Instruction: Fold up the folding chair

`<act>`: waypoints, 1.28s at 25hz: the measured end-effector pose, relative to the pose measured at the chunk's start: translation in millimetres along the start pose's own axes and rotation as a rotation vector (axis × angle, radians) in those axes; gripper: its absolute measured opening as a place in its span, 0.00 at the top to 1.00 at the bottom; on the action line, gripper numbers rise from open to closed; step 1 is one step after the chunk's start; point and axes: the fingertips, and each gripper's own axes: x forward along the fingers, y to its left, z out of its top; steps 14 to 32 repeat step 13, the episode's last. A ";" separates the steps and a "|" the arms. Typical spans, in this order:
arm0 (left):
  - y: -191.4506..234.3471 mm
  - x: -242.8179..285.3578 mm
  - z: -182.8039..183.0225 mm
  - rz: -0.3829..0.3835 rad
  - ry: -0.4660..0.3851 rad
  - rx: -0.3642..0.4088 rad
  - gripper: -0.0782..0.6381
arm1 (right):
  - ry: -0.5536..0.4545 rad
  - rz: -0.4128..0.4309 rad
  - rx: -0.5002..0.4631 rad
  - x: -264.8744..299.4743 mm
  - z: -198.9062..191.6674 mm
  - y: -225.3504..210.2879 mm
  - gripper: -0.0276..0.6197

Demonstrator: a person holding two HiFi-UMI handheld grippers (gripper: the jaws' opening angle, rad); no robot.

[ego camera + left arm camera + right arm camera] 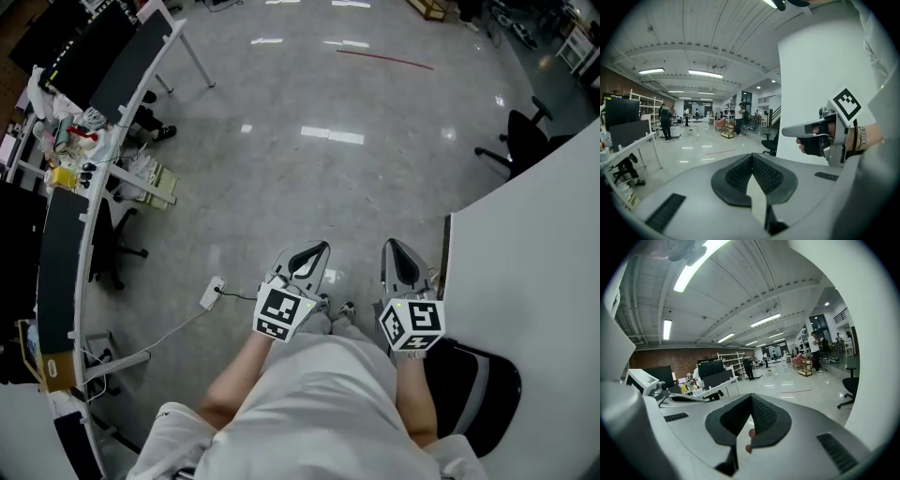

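Along the left edge a curved row of desks [82, 202] carries dark screens and clutter, and its legs stand out onto the floor. Just inside that edge a white power strip [213, 292] lies on the floor, its cable trailing back towards the desks. The glossy grey floor [309, 169] spreads wide and bare from there across the middle, the largest free stretch in the head view.

The left gripper [321, 249] is held out low in front of the person's body, its jaws pressed together with nothing between them. The right gripper [393, 247] is close beside it, apart from it, jaws likewise closed on nothing. Both point out over the bare floor.

Right of the right gripper the straight edge of a white panel [534, 253] cuts the room off. The folding chair [473, 389] shows only as a dark rounded seat with a pale rim at the lower right, just beside the right gripper and by the panel's near edge. Whether it is folded cannot be told. Beyond the panel, near the upper right, stands a black office chair [520, 141].
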 end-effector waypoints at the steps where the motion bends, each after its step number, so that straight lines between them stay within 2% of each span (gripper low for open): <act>1: -0.7 0.2 0.3 0.005 0.000 -0.003 0.87 | 0.001 0.005 0.003 -0.2 -0.5 -1.1 0.95; 8: -17.3 3.9 -4.2 -0.006 0.018 -0.020 0.87 | 0.035 0.005 0.024 -9.0 -11.8 -13.5 0.95; 13: -21.4 9.3 -14.5 -0.003 0.024 -0.015 0.87 | 0.044 0.014 0.002 -7.8 -21.9 -15.9 0.95; 32: -21.4 9.3 -14.5 -0.003 0.024 -0.015 0.87 | 0.044 0.014 0.002 -7.8 -21.9 -15.9 0.95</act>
